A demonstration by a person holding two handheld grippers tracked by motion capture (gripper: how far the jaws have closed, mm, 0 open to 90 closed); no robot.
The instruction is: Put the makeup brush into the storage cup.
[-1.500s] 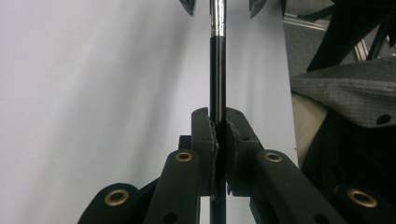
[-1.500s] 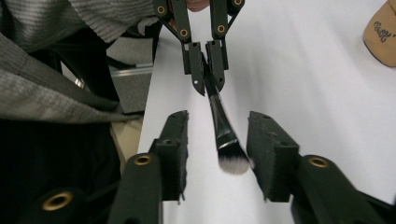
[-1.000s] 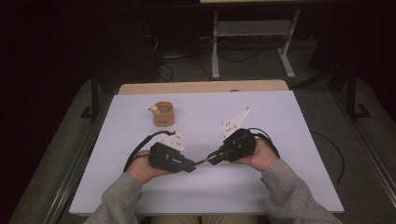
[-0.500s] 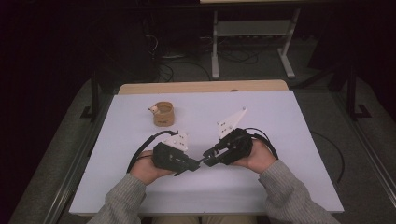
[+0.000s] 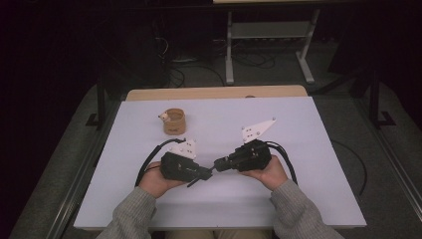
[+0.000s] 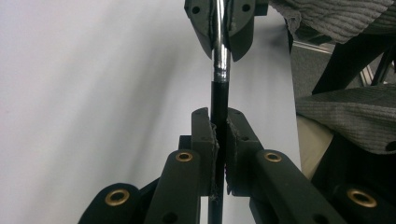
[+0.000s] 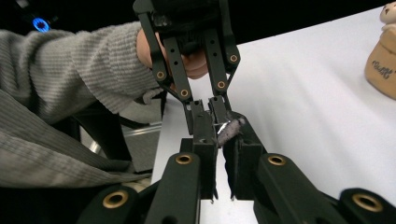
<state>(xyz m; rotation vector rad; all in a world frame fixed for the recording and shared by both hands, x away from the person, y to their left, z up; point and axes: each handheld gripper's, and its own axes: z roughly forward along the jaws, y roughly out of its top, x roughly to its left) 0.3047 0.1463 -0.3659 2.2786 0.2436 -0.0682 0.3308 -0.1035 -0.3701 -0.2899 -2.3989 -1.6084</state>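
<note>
A thin brush with a black handle [image 6: 219, 95], a silver ferrule [image 6: 221, 56] and a grey bristle tuft [image 7: 231, 129] is held level between both grippers, low over the white table top [image 5: 308, 149]. My left gripper [image 6: 219, 122] is shut on the black handle. My right gripper [image 7: 222, 134] is shut on the ferrule end, with the tuft poking out past its jaws. From above, the left gripper [image 5: 203, 174] and right gripper [image 5: 219, 164] meet tip to tip near the table's front middle.
A tan cup-shaped holder [image 5: 174, 121] with a small figure on its rim stands at the back left, and it is also seen in the right gripper view [image 7: 380, 56]. Grey sleeves [image 5: 298, 214] rest at the front edge. Cables trail from both grippers.
Both hands have shifted only slightly. The two grippers stay shut on the brush, tip to tip.
</note>
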